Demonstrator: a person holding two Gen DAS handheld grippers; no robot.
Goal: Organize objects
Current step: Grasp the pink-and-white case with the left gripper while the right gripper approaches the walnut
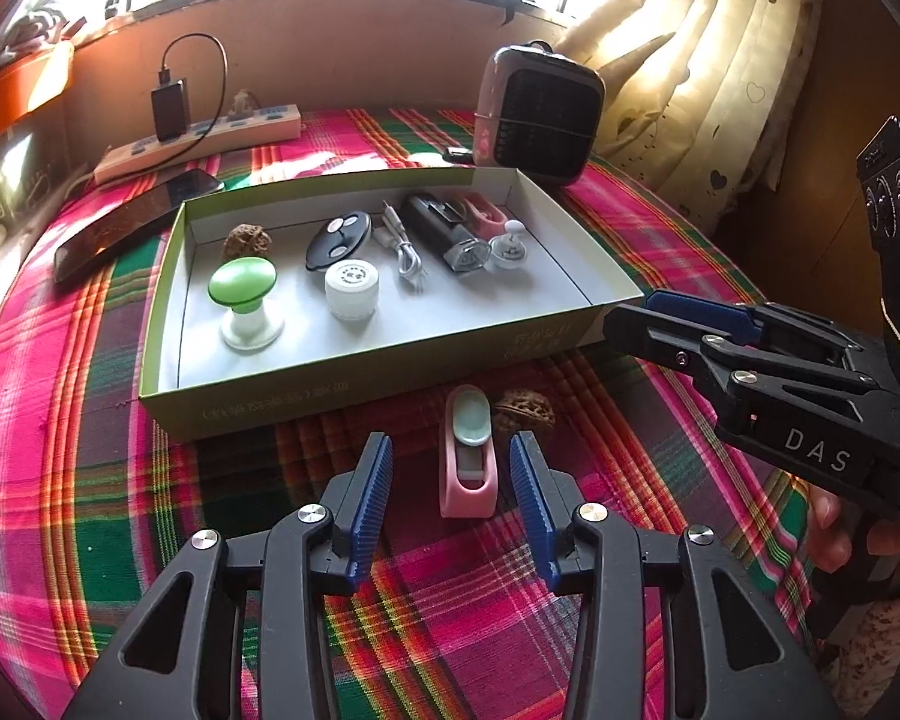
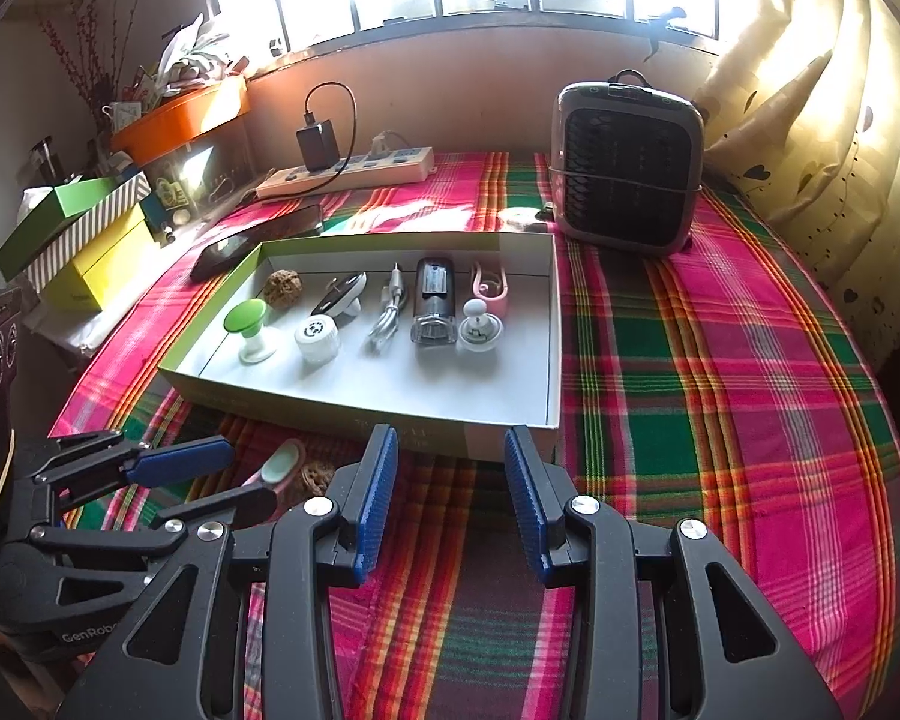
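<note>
The pink holder (image 1: 469, 474) lies on the plaid-covered table (image 1: 660, 240), just in front of the long near wall of the open box (image 1: 354, 372), in the lower middle of the left wrist view. It sits directly ahead of the left tool (image 1: 450, 480), lined up with the gap between the spread blue pads (image 1: 373, 498), neither of which touches it. Its long axis runs away from the camera toward the box, so it is roughly parallel to the fingers, and a straight push forward and down should bring the pads to its two long sides. It is a small, rounded pink plastic piece with a pale green spoon-shaped insert at its far end and a grey slot nearer the camera; it looks light and smooth, and may slip if gripped too near its curved end. A walnut (image 1: 523, 413) rests against its far right side, close enough to be nudged as the jaws close. The right tool (image 2: 450, 480) hangs over bare cloth in the lower middle of its own view, jaws parted with nothing between them, and in that view the holder is off to the lower left, partly hidden behind the left tool. So the left hand is clearly nearer. Inside the box, a second walnut (image 1: 246, 243), a green knob (image 1: 241, 288) and a white jar (image 1: 351, 288) already lie in rows.
</note>
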